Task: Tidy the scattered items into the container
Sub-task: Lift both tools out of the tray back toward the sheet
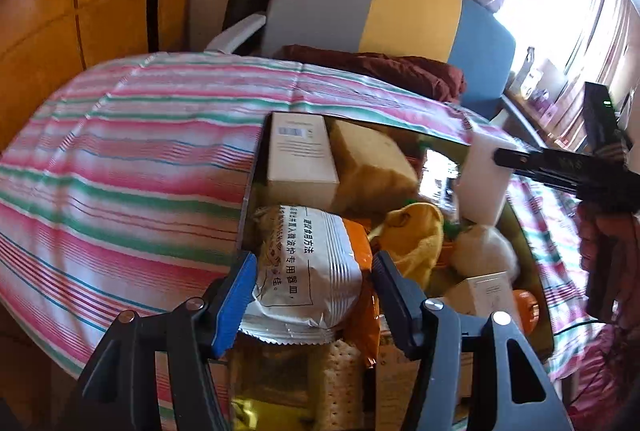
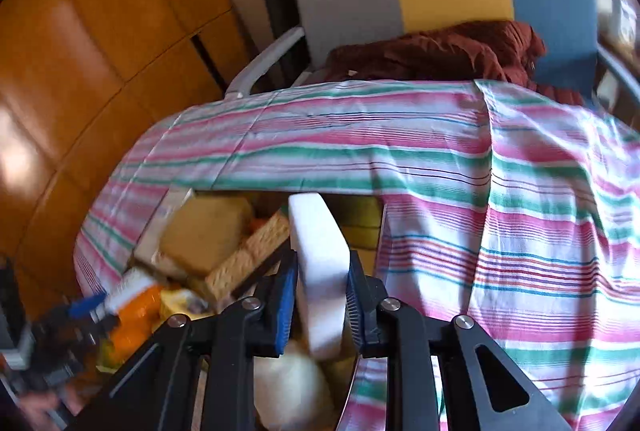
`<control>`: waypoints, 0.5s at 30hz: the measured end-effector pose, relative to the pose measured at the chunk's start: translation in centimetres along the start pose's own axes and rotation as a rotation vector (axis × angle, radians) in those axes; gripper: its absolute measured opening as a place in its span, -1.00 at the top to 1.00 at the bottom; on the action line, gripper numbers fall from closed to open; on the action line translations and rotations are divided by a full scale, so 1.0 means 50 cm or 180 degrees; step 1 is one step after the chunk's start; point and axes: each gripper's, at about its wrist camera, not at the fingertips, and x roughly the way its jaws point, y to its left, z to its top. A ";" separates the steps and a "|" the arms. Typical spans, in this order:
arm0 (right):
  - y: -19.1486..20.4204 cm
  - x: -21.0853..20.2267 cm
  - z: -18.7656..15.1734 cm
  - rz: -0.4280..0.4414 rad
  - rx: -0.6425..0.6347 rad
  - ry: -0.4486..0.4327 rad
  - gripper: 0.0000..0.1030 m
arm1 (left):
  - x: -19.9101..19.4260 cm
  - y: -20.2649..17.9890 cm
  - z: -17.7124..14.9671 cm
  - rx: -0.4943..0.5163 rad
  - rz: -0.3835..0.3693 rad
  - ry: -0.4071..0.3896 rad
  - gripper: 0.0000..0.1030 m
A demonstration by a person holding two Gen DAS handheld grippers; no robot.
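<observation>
Left wrist view. We see the left gripper (image 1: 314, 305) poised over the near end of the container (image 1: 249, 191), a dark-walled box resting on the striped cloth (image 1: 120, 159). Its blue pads (image 1: 236, 301) stand on either side of a white snack packet (image 1: 308, 271) printed with black text; a gap shows on the right side, so we judge the jaws released, or at most loosely bracketing the packet. The container already holds a white carton (image 1: 300, 159), a tan block (image 1: 372, 163), a yellow cloth item (image 1: 416, 239) and a pale round object (image 1: 484, 251). At the far right rim, the right gripper (image 1: 500, 157) carries a white block (image 1: 484, 183).

Right wrist view. We see the right gripper (image 2: 322, 307) clenched on the white block (image 2: 320, 271), both pads pressing its long faces, the block upright above the container's interior. To seat it well, we judge that it should be lowered into the free corner beside the tan block (image 2: 204, 235) before the jaws part, lest it topple onto the cloth.

Limits. The container's near wall is cut off behind the gripper bodies; the left side of the right wrist view is motion-blurred, so the orange item (image 2: 136, 315) cannot be identified.
</observation>
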 end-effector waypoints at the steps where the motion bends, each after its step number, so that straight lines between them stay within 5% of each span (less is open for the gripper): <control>1: -0.007 0.008 0.011 0.0055 0.0031 0.0085 0.56 | 0.003 -0.004 -0.003 0.0016 -0.0010 0.0010 -0.16; 5: 0.013 0.060 0.049 -0.0036 -0.0143 0.0301 0.51 | 0.002 -0.014 -0.005 0.0081 0.0023 0.0012 -0.16; 7: 0.026 0.063 0.055 -0.0187 -0.0308 0.0301 0.25 | -0.014 -0.009 -0.002 0.0012 0.0038 -0.0072 -0.17; 9: 0.022 0.024 0.053 -0.0181 -0.0257 0.0071 -0.35 | -0.043 -0.004 0.000 0.0007 0.0113 -0.0258 -0.18; 10: 0.017 -0.003 0.049 -0.0160 -0.0183 -0.0102 -0.42 | -0.055 -0.004 0.001 0.0027 0.0140 -0.0340 -0.18; 11: 0.013 -0.031 0.045 -0.0165 -0.0136 -0.0266 -0.42 | -0.065 -0.003 0.003 0.0047 0.0156 -0.0414 -0.18; 13: 0.017 -0.058 0.036 -0.0299 -0.0213 -0.0354 -0.11 | -0.074 -0.006 0.010 0.0085 0.0198 -0.0501 -0.17; 15: 0.029 -0.062 0.025 -0.0362 -0.0405 -0.0301 0.52 | -0.065 -0.008 0.016 0.0136 0.0255 -0.0468 -0.17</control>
